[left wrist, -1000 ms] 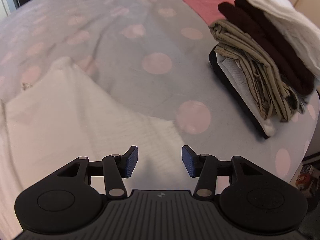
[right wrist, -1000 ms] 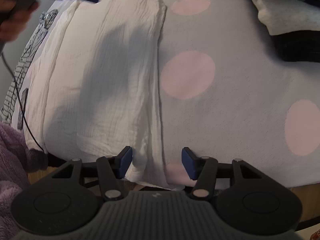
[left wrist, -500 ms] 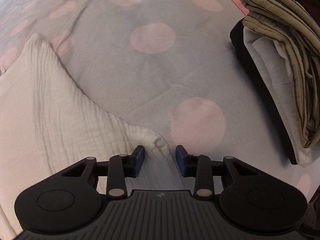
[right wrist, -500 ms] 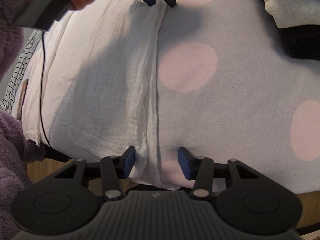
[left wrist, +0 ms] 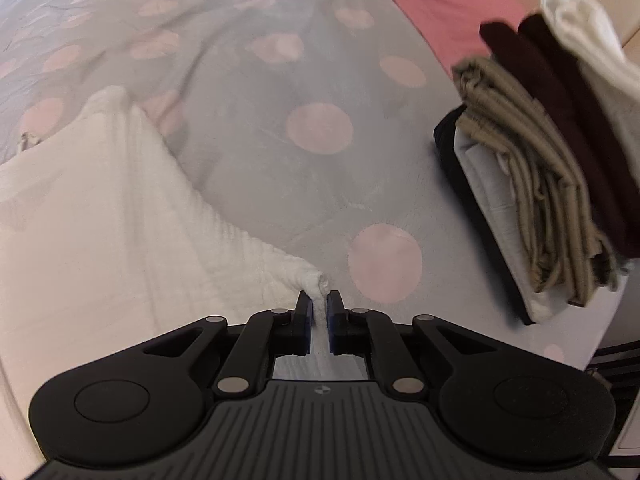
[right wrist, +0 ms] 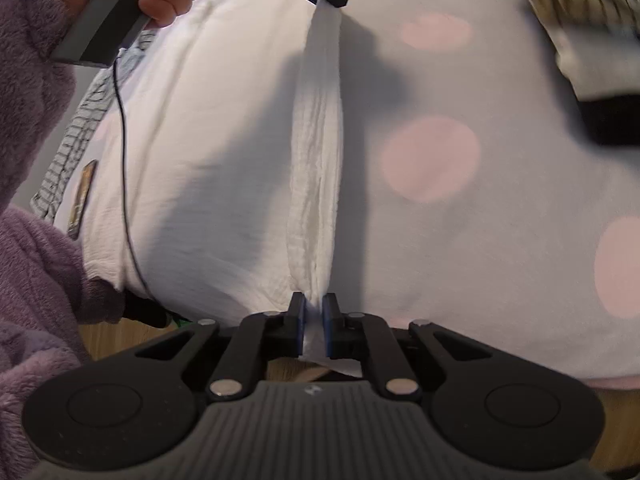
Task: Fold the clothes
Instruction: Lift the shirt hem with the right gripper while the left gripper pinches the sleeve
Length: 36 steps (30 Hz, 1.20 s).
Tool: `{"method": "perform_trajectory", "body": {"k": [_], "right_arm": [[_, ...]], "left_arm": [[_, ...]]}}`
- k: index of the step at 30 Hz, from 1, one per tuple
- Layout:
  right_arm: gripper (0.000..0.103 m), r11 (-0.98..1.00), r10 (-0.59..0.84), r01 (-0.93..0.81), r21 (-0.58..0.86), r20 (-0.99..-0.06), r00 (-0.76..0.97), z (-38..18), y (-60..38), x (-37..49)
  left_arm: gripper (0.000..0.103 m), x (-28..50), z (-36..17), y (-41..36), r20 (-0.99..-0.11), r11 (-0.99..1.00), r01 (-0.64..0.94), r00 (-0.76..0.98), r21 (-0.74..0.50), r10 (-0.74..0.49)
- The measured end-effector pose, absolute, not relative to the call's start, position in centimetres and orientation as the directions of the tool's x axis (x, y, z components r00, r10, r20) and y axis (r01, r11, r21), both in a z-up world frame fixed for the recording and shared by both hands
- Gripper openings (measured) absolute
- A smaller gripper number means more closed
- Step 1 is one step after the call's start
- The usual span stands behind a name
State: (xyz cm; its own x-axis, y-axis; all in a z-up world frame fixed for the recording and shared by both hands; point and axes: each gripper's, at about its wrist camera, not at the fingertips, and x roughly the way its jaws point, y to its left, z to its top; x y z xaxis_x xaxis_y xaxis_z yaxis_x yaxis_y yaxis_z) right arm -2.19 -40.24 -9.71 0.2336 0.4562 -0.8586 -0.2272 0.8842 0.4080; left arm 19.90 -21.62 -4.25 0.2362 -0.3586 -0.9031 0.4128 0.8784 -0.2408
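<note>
Between both claws' pads, L claw [left wrist: 319,316] & R claw [right wrist: 314,316]: white cloth [right wrist: 224,152] edge

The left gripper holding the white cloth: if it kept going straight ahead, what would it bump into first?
The left gripper, shut on a corner of the white cloth, points over the spotted bedspread. That bedspread likely comes first. The folded clothes pile sits off to the right, probably missed; depth is unclear.

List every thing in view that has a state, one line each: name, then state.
left gripper: shut on a corner of the white garment
right gripper: shut on the white garment's edge
white garment: spread on the bed, right edge pulled up between both grippers
stack of clothes: folded, piled on the bedspread
bedspread: spread, lightly wrinkled
</note>
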Motion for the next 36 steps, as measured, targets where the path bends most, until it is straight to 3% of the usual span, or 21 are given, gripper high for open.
{"method": "perform_trajectory", "body": {"k": [10, 18, 28, 32, 34, 36], "right_arm": [[0.011, 0.799, 0.545, -0.409, 0.441, -0.819, 0.182, -6.4, -32.0, -3.1], [0.011, 0.759, 0.556, -0.455, 0.466, -0.827, 0.081, -8.4, -25.1, -2.1], [0.011, 0.792, 0.497, -0.426, 0.437, -0.867, 0.034, -11.9, -21.2, -0.2], [0.023, 0.783, 0.483, -0.449, 0.429, -0.875, 0.006, -12.4, -20.3, 0.1], [0.043, 0.778, 0.479, -0.469, 0.418, -0.878, 0.013, -11.5, -20.7, -0.1], [0.044, 0.772, 0.485, -0.491, 0.404, -0.873, 0.044, -10.1, -21.6, -0.4]], "left_arm": [[0.005, 18.6, -0.1, -11.9, -0.853, 0.874, 0.344, 0.277, -0.342, -0.443], [0.005, 19.5, -5.7, -5.1, -0.837, 0.883, 0.233, 0.293, -0.406, -0.462], [0.005, 20.7, -10.8, -4.6, -0.818, 0.872, 0.241, 0.309, -0.426, -0.485], [0.008, 20.3, -10.6, -4.6, -0.819, 0.879, 0.256, 0.33, -0.402, -0.47], [0.022, 19.6, -9.9, -4.4, -0.822, 0.891, 0.26, 0.354, -0.372, -0.446], [0.026, 18.6, -9.2, -4.0, -0.824, 0.904, 0.262, 0.382, -0.337, -0.418]]}}
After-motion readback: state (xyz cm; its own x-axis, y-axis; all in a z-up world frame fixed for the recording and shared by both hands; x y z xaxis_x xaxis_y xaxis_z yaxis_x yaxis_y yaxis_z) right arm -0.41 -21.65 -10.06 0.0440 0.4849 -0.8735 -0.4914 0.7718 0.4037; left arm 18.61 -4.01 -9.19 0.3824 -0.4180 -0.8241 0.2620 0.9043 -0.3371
